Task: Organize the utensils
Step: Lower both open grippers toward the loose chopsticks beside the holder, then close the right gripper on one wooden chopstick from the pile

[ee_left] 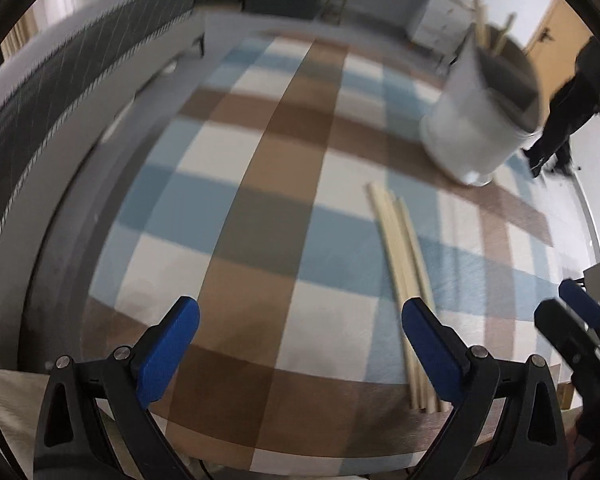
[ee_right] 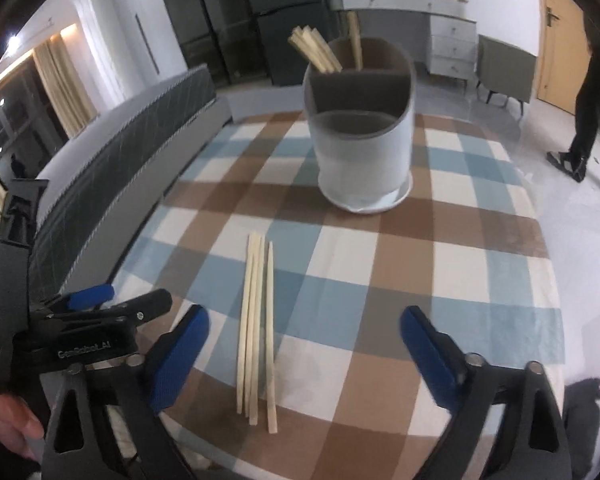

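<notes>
Four loose chopsticks [ee_right: 256, 332] lying side by side on the checked bench [ee_right: 440, 248], near its front edge. One grey holder [ee_right: 362, 148] standing behind, with more sticks upright inside. Left claw [ee_left: 300, 344] gaping wide, empty. Right claw [ee_right: 304, 344] likewise wide, gripping nothing, poised above the loose sticks.

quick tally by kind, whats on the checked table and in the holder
loose chopsticks on the tablecloth: 4
utensil holder: 1
chopsticks standing in the holder: several, too bunched to count exactly
total: 5 things counted for sure, plus the bunch in the holder
</notes>
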Available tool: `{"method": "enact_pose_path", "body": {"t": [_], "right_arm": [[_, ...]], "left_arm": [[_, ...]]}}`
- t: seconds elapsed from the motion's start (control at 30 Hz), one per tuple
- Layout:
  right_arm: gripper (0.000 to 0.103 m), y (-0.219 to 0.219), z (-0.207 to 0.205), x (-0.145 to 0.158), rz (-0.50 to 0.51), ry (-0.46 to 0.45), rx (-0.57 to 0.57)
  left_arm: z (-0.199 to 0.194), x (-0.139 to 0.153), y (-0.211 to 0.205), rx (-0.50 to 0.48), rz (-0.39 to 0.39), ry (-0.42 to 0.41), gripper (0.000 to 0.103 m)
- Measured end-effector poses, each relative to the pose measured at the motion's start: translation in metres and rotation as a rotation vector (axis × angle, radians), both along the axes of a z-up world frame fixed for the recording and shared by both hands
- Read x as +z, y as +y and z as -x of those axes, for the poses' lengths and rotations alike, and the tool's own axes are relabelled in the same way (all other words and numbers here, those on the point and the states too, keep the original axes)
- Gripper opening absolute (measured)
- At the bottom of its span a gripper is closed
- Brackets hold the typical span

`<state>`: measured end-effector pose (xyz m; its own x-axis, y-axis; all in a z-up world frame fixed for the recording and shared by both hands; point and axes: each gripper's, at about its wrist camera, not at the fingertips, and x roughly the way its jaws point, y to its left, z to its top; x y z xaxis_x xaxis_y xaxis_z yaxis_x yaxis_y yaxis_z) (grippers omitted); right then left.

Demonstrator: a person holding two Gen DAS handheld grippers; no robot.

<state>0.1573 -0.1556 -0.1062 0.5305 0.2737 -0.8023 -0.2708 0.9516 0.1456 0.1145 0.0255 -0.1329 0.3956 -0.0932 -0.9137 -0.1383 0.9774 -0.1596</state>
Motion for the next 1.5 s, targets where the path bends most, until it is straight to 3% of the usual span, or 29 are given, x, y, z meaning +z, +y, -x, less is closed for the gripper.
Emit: {"method": "enact_pose_path", "body": {"t": [0.37,0.63,0.73,0.9,1.07,1.17,1.33,1.5], "right_arm": [[0.064,0.037,-0.063,-0.045,0.062,0.175,0.129],[0.033,0.064,-0.099,-0.067,0.171,0.295,0.225],[0.03,0.071,-0.106,-0.072,0.2,0.318,0.247],[0.021,0.079,-0.11,-0.072,0.252,0.329,0.256],[0.02,0.092,-0.108,-0.072,0.341,0.334,0.277],[0.019,0.098,-0.11,-0.072,0.351,0.335,0.281],[0.005,0.111,-0.107,-0.07,0.343,0.291,0.272],[0.004,0.11,-0.102,-0.067,0.328,0.244,0.264]], "left_arm": [[-0.004,-0.017,0.007,0.038,-0.024,0.072,0.099],[-0.003,-0.015,0.021,0.087,0.001,0.084,0.099],[-0.005,-0.016,0.025,0.1,0.019,0.094,0.099],[-0.006,-0.02,0.028,0.108,0.04,0.127,0.099],[-0.006,-0.019,0.032,0.126,0.048,0.141,0.099],[-0.006,-0.019,0.034,0.135,0.059,0.148,0.099],[-0.006,-0.025,0.042,0.153,0.067,0.168,0.099],[-0.007,-0.026,0.047,0.169,0.062,0.167,0.099]]}}
